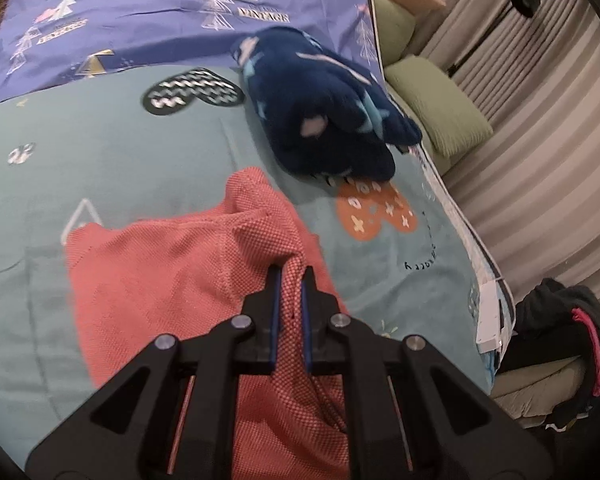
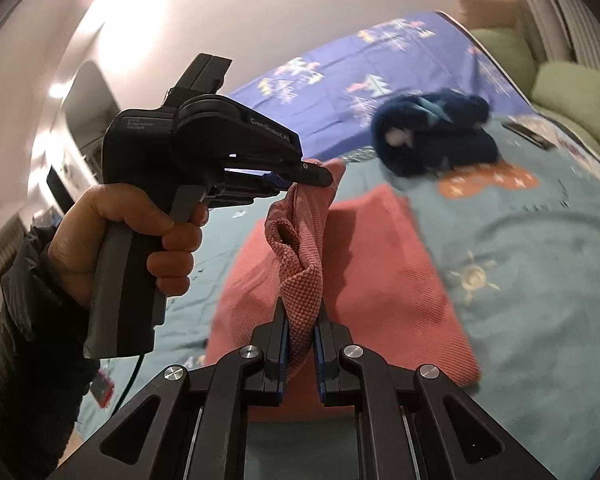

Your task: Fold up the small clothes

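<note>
A coral-pink knit garment (image 1: 148, 276) lies partly folded on the teal bed cover (image 1: 100, 168). My left gripper (image 1: 291, 276) is shut on a bunched edge of it, lifted off the bed. In the right wrist view my right gripper (image 2: 300, 312) is shut on another part of the same pink garment (image 2: 380, 272), and the raised cloth stretches up to the left gripper (image 2: 316, 178), held by a hand (image 2: 112, 240) in a dark sleeve. The rest of the garment rests flat on the bed below.
A dark blue fleece garment (image 1: 324, 112) lies bunched farther up the bed, next to a purple printed sheet (image 1: 160, 8). Green pillows (image 1: 440, 108) and curtains line the right side. Dark clothing (image 1: 560, 328) sits on a seat beyond the bed edge.
</note>
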A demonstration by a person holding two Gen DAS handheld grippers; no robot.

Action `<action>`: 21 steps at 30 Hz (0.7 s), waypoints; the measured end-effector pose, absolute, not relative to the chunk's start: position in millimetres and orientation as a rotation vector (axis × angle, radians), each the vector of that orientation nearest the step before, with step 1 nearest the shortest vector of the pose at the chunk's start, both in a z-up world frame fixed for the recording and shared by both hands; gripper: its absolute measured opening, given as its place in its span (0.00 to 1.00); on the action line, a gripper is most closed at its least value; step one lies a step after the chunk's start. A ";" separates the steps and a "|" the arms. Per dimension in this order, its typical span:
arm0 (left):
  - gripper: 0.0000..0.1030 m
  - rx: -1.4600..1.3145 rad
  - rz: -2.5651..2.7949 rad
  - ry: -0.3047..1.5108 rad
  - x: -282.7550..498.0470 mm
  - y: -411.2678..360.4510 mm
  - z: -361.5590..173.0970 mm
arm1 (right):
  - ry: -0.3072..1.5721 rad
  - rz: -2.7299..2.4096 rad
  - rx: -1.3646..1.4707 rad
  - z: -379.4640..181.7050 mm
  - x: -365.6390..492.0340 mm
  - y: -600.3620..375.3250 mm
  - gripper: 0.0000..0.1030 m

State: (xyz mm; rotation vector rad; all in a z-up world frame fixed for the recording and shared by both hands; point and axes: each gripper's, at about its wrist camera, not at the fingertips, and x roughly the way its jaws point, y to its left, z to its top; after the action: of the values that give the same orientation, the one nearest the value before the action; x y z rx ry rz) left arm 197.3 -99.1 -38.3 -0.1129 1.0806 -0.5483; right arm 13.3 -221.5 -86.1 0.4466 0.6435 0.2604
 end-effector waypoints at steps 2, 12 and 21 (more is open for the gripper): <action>0.10 -0.088 -0.548 1.088 197.6 -111.9 -42.3 | 0.649 0.250 0.468 -90.0 12.4 -229.9 0.09; 0.12 0.049 -0.542 1.111 194.7 -153.5 -64.6 | 0.736 0.260 0.578 -118.2 17.3 -251.6 0.09; 0.13 0.090 -0.599 1.037 184.8 -165.5 -50.1 | 0.767 0.272 0.632 -129.0 18.5 -260.6 0.09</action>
State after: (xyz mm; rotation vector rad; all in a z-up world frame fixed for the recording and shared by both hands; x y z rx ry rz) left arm 184.8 -165.5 -50.1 0.0897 1.0373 -0.5993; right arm 18.5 -260.6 -129.0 0.6324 0.7670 0.2720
